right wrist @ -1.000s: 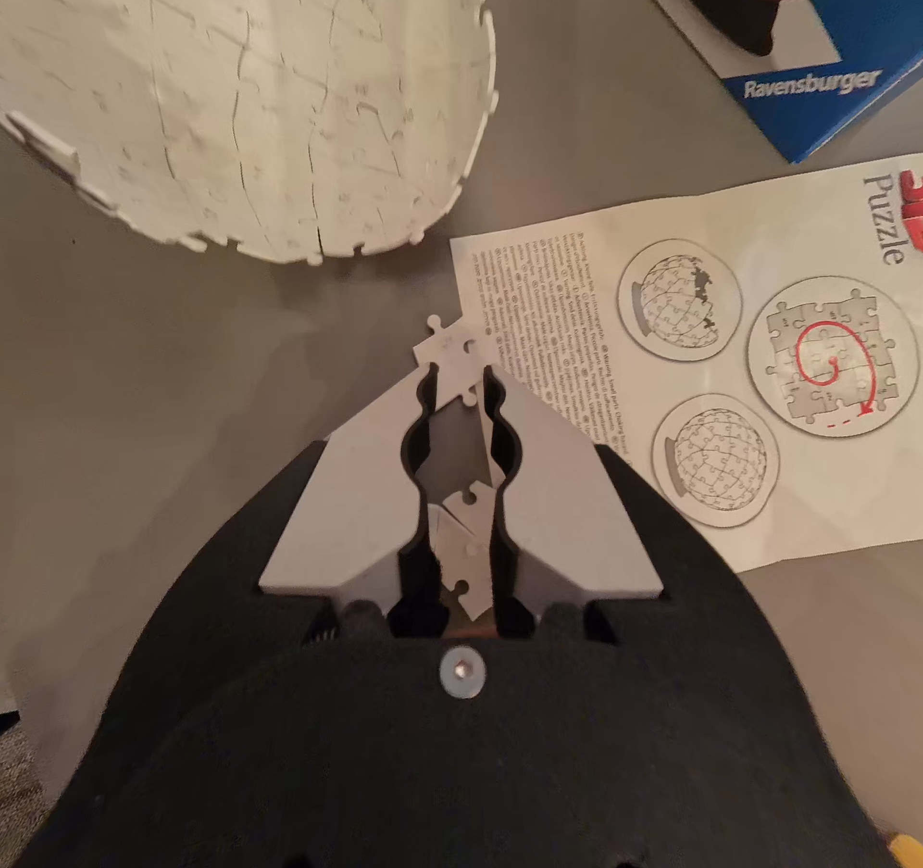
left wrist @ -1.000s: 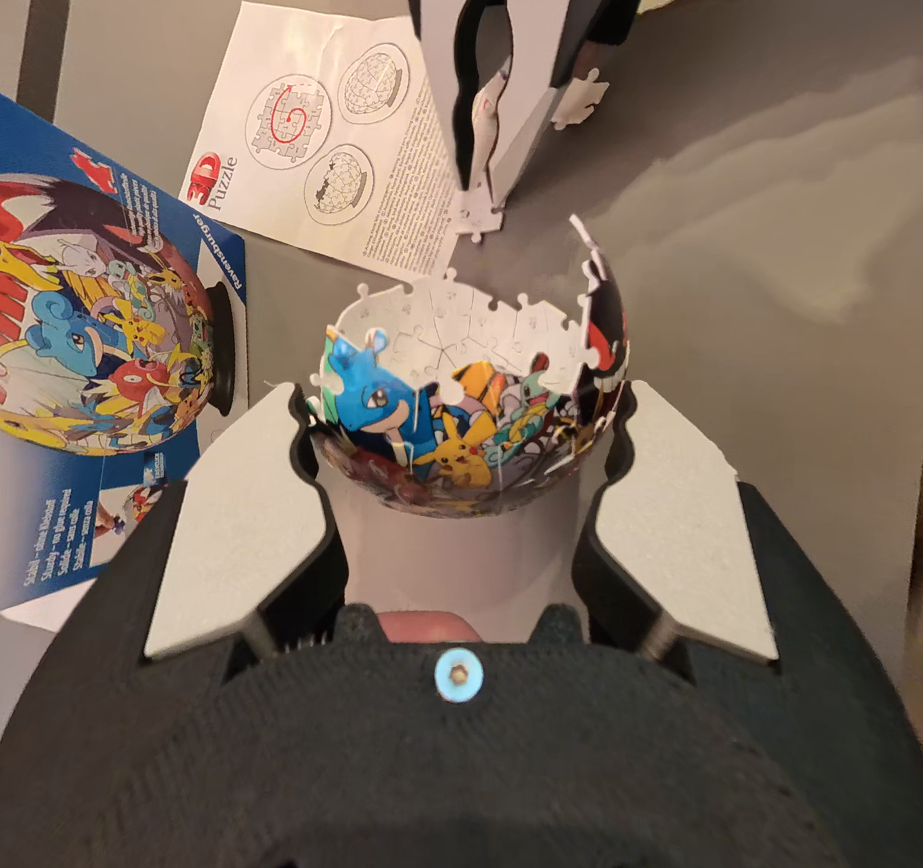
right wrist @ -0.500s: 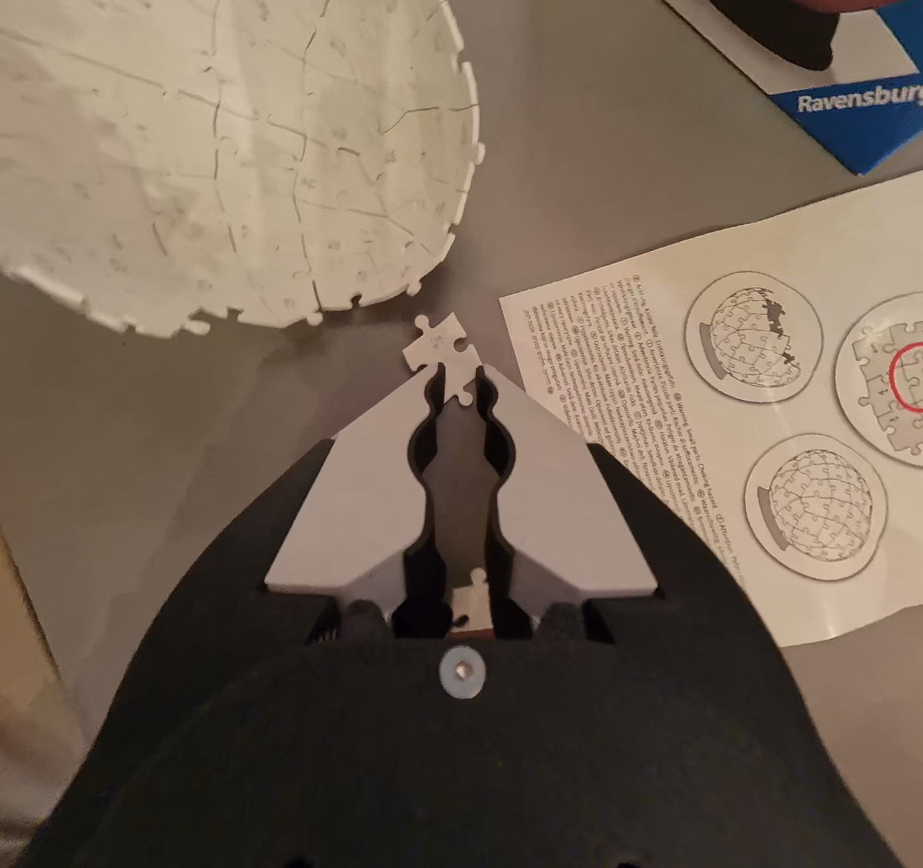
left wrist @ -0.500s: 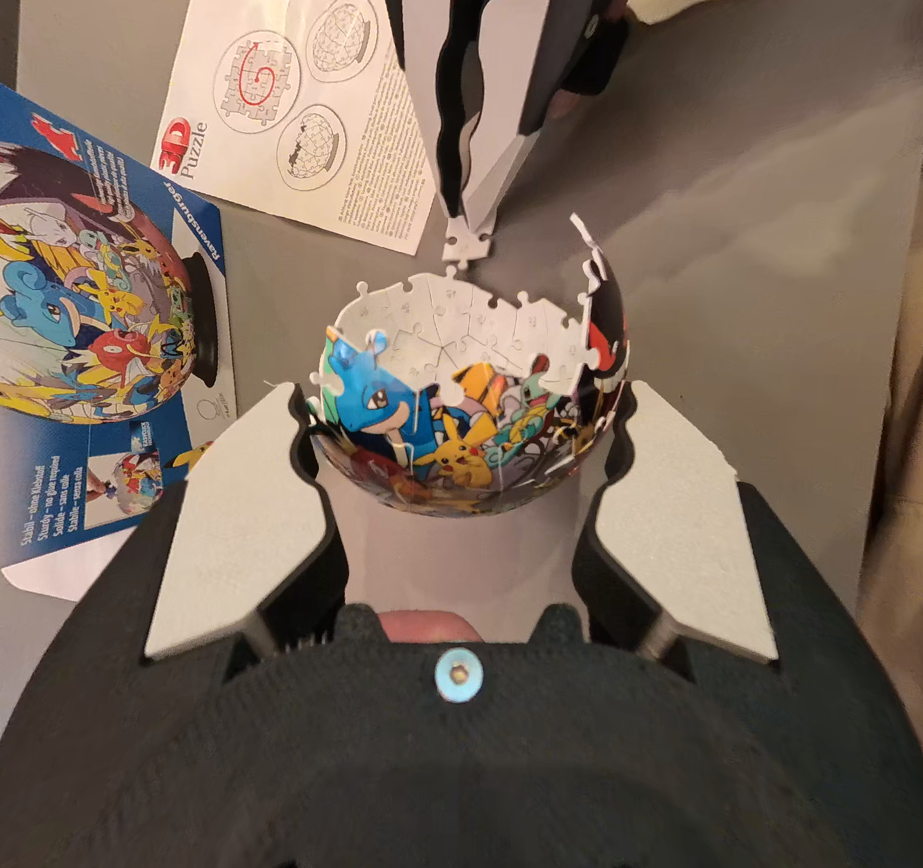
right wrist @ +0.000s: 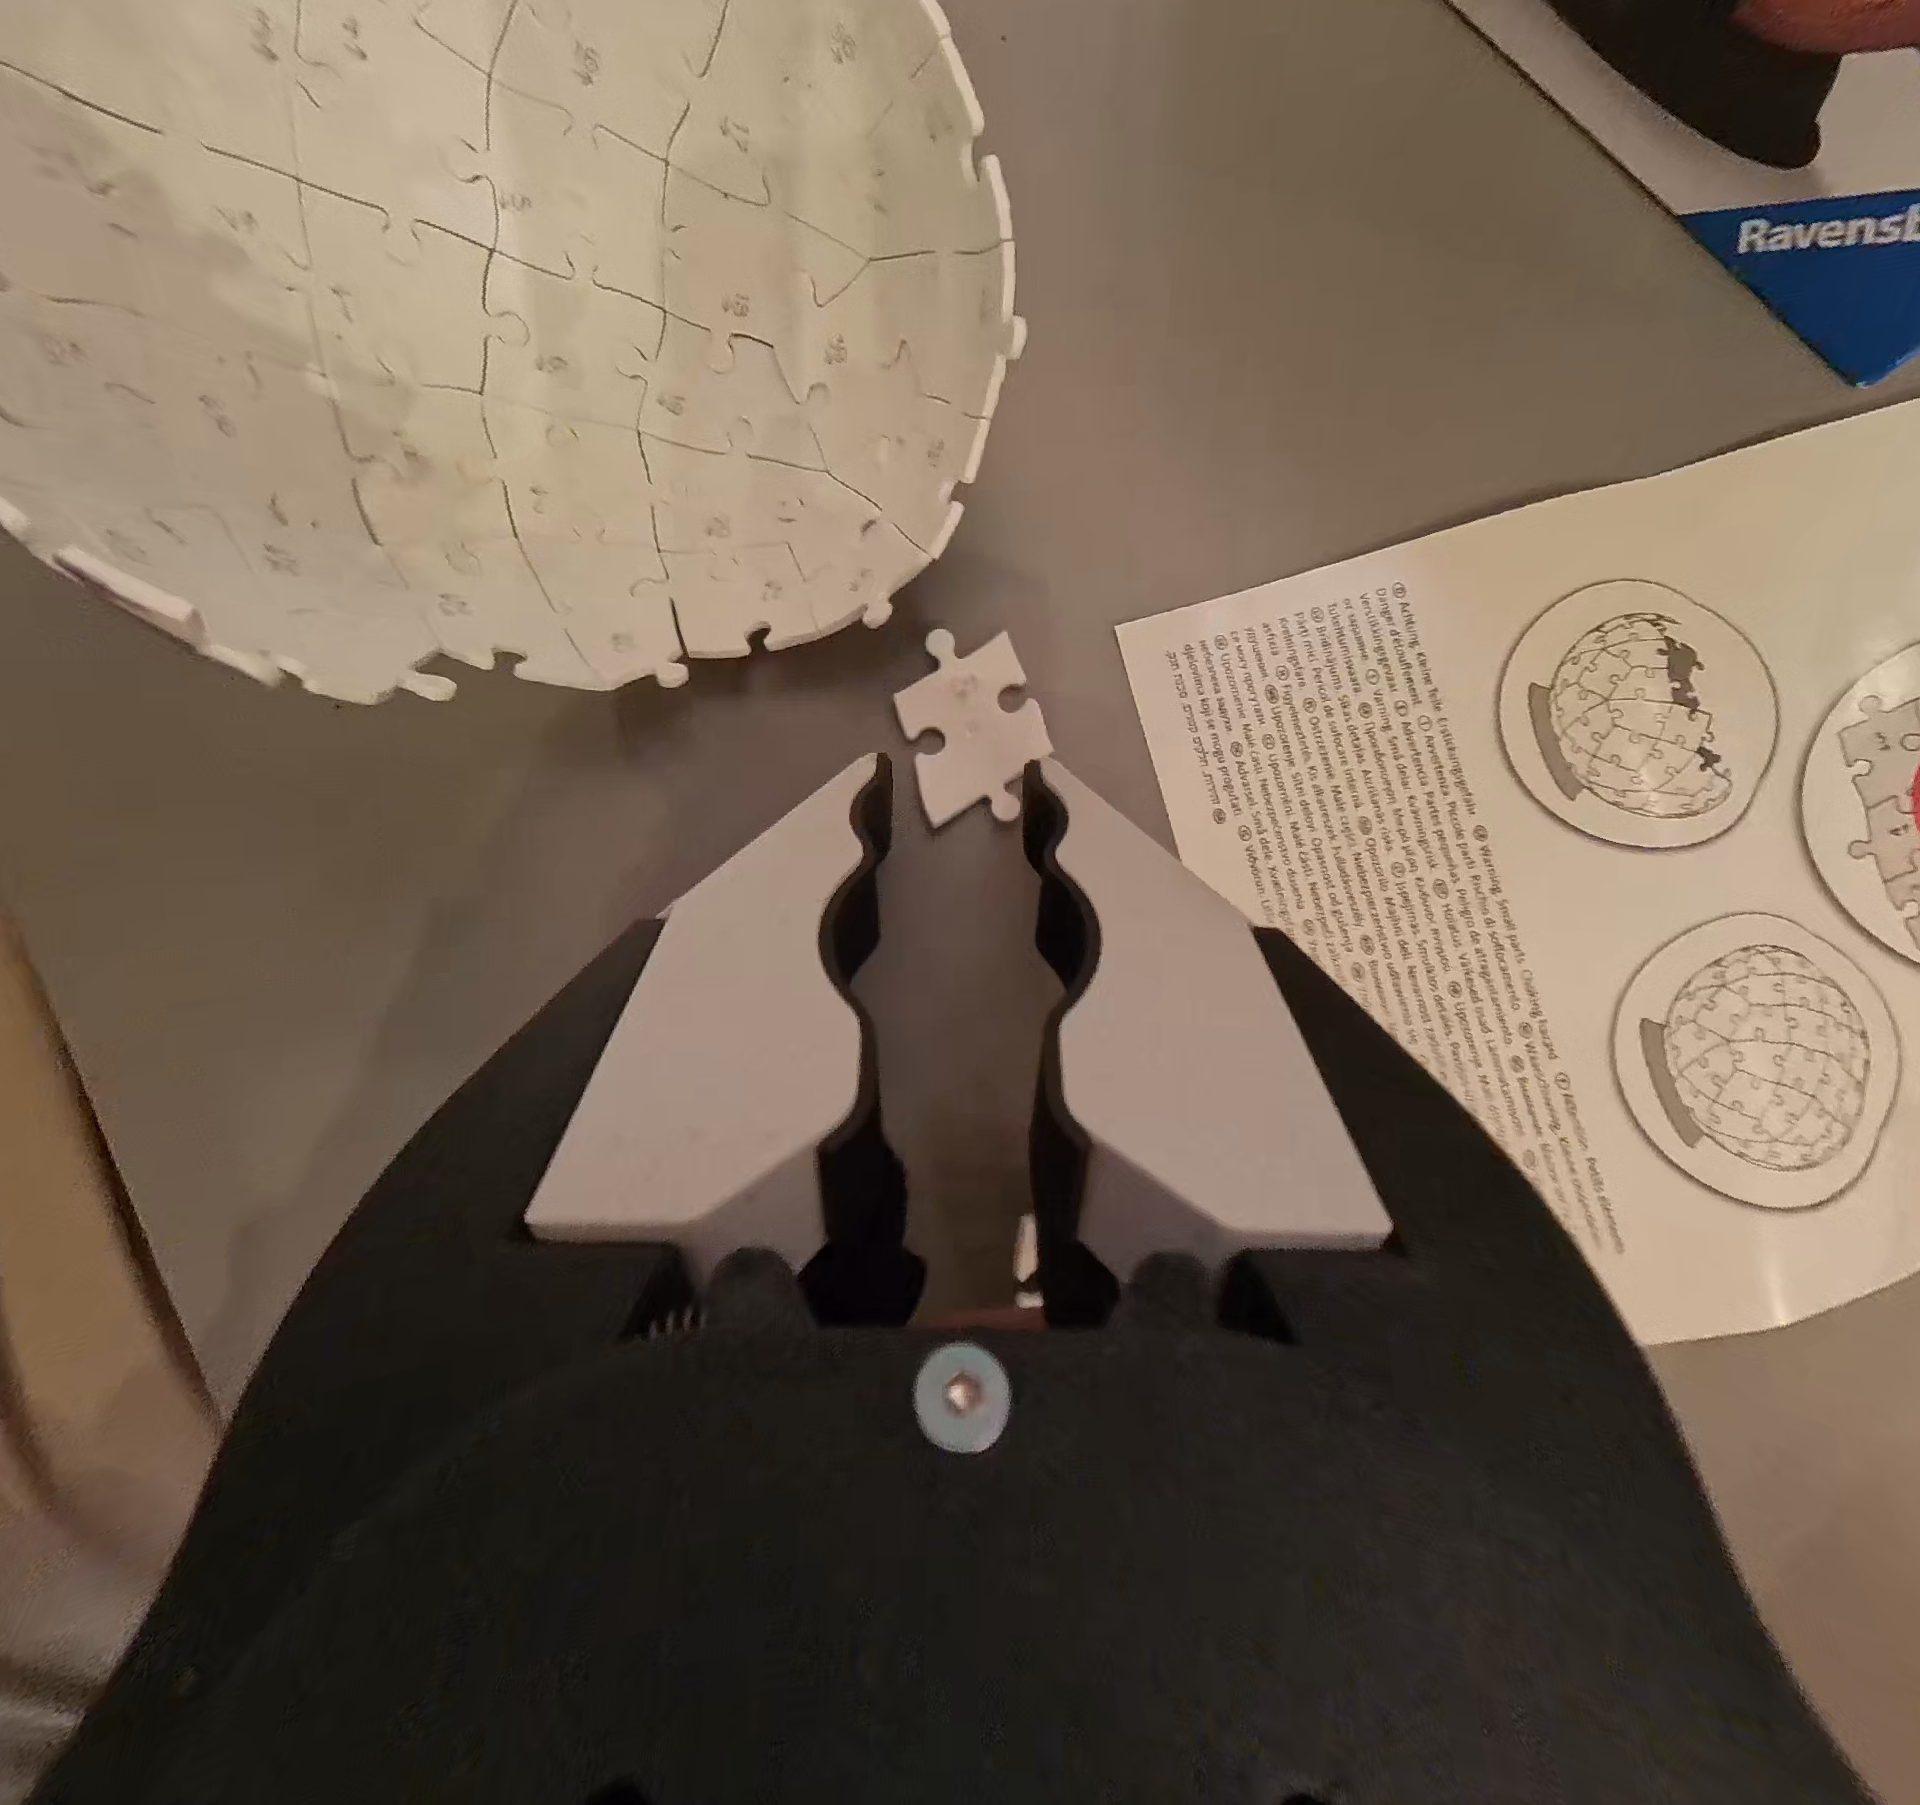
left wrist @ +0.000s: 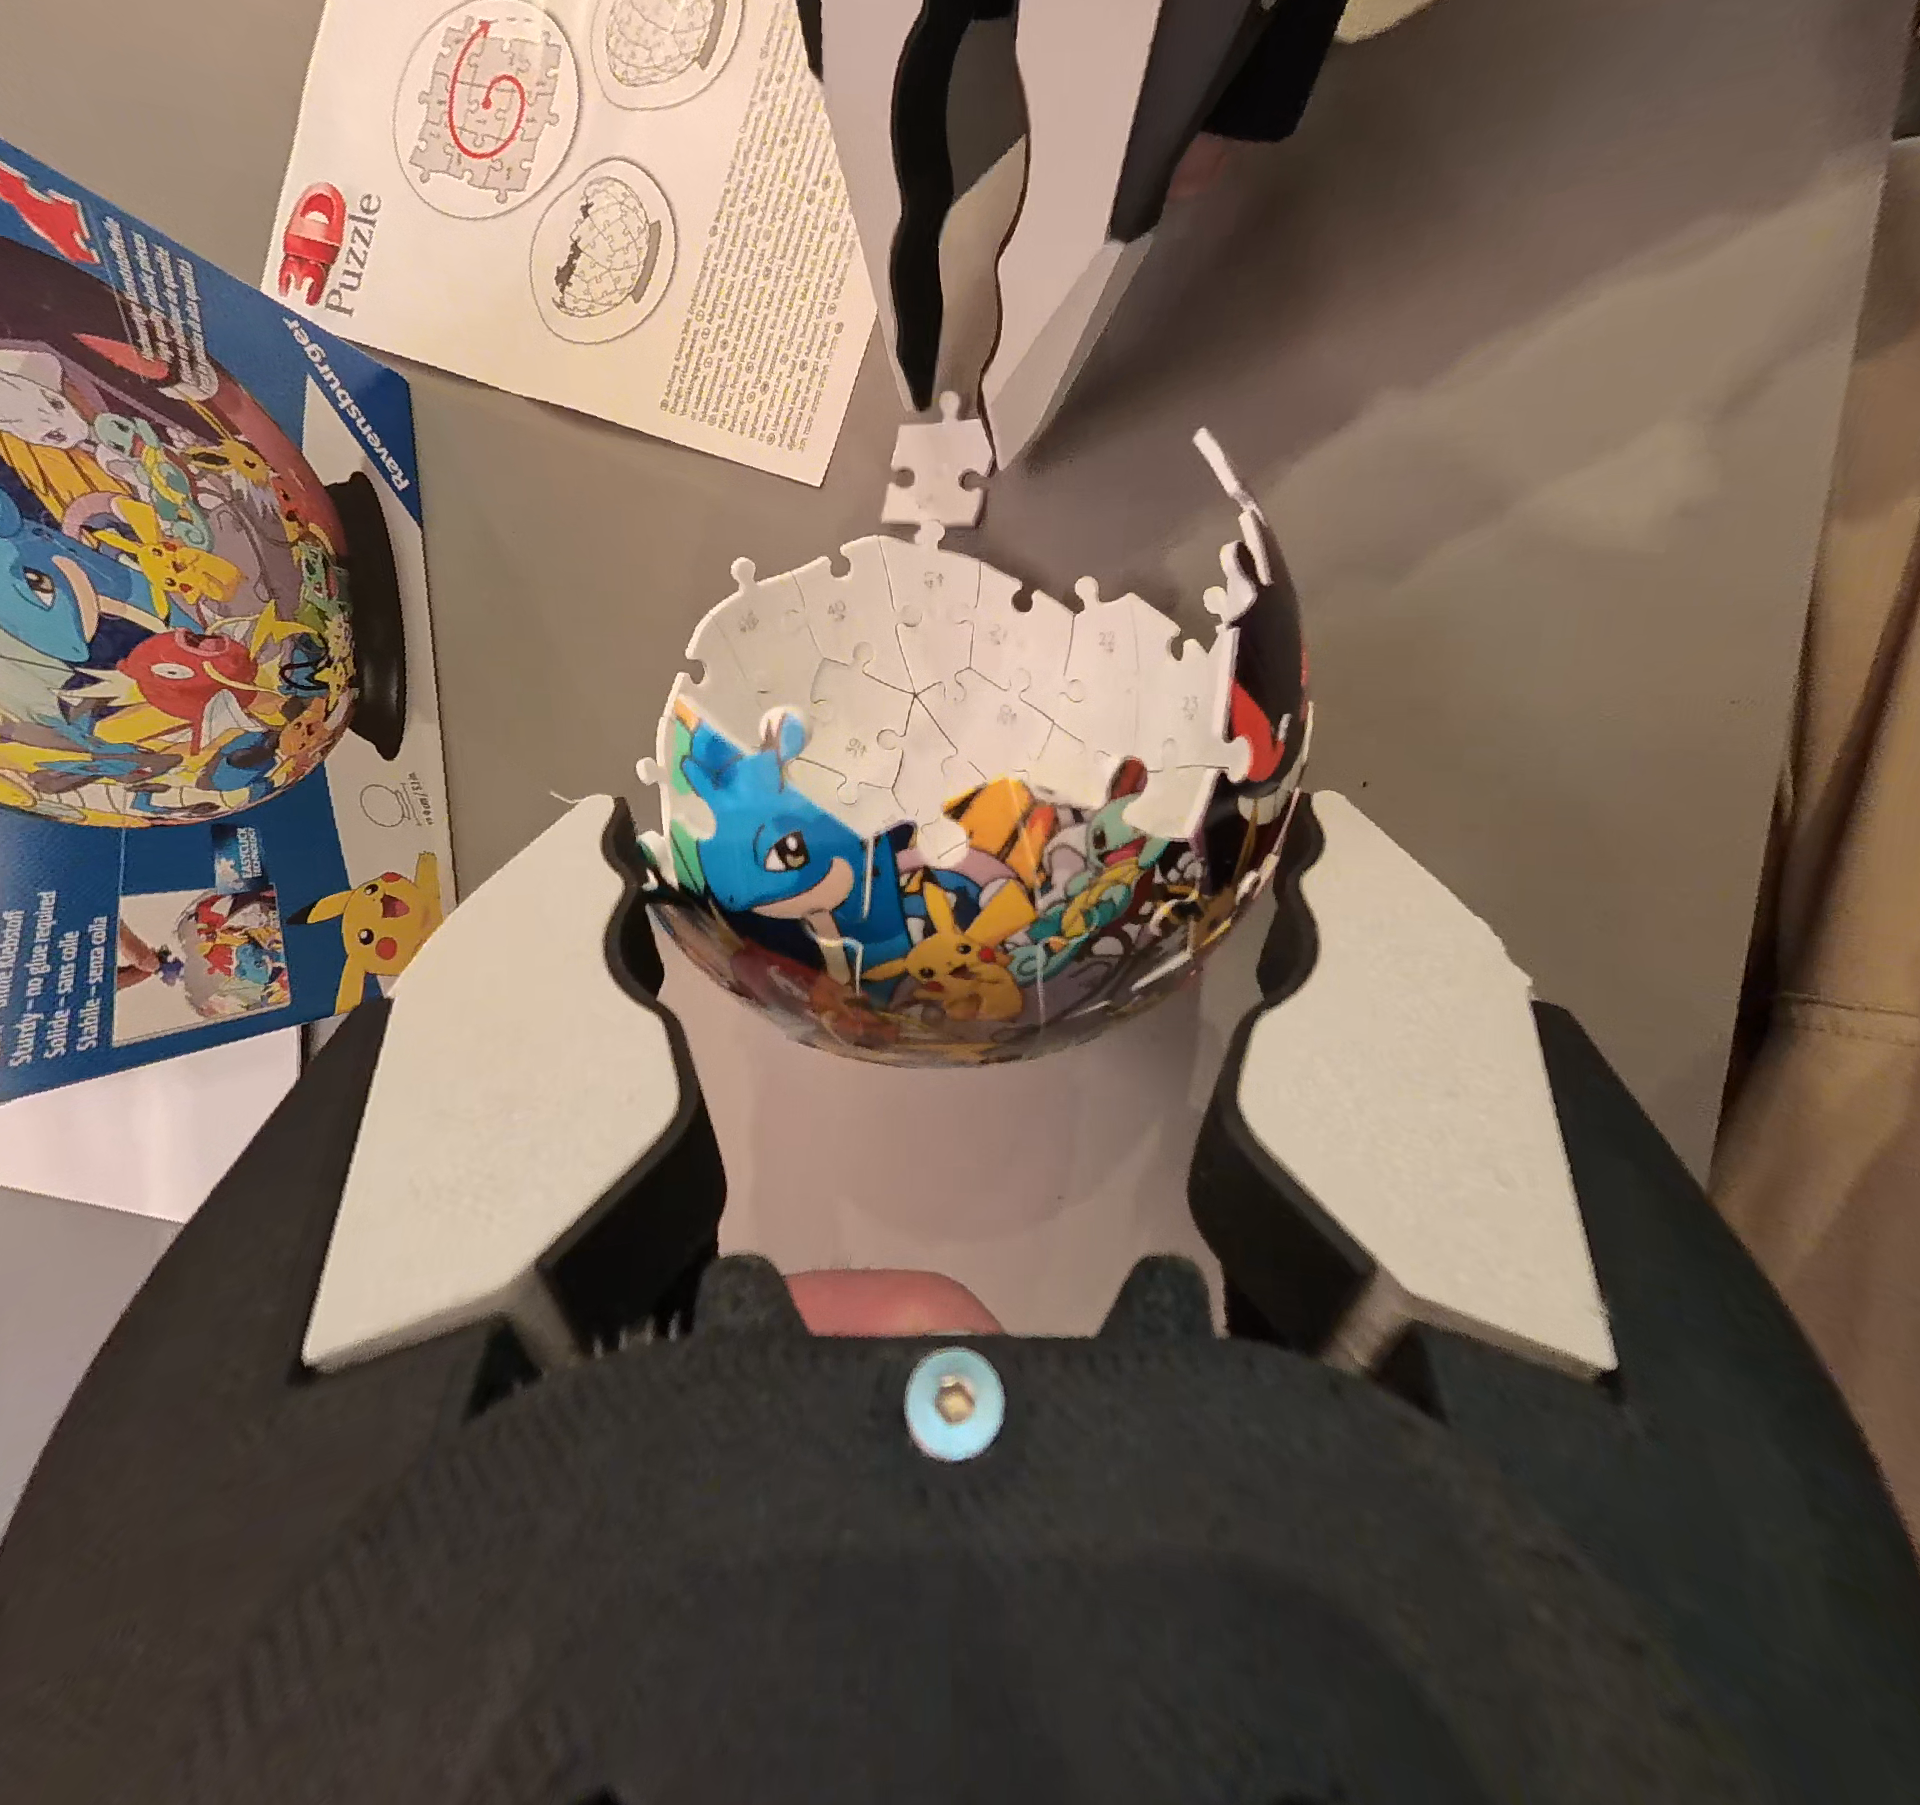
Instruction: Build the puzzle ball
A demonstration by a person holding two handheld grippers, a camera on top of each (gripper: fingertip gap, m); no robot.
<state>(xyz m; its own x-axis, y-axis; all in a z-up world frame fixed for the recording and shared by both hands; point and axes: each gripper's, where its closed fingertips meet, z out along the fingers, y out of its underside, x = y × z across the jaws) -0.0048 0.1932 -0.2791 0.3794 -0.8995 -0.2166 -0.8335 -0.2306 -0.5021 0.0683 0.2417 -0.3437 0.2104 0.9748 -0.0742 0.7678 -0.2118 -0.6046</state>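
Note:
My left gripper (left wrist: pixel 961 820) is shut on the half-built puzzle ball (left wrist: pixel 935 716), an open bowl that is coloured outside and white inside. It grips the bowl by its sides above the grey table. The bowl fills the upper left of the right wrist view (right wrist: pixel 520 249). My right gripper (right wrist: pixel 956 779) holds a white puzzle piece (right wrist: pixel 971 727) at its fingertips, with the jaws only slightly apart. In the left wrist view the right gripper (left wrist: pixel 956 405) comes down from the top. There the piece (left wrist: pixel 940 477) hangs with its lower tab at the bowl's far rim.
A white instruction sheet (left wrist: pixel 582 176) lies on the table beyond the ball and also shows in the right wrist view (right wrist: pixel 1558 872). The blue puzzle box (left wrist: pixel 187 612) lies at the left and shows at the top right of the right wrist view (right wrist: pixel 1818 249). Something beige (left wrist: pixel 1849 716) runs along the right edge. Spacing between my two grippers at the tips: around 12 cm.
My right gripper has lifted the piece off the instruction sheet and brought it to the bowl's rim. Its jaws stand a little wider and the piece has turned. The left gripper's hold is unchanged.

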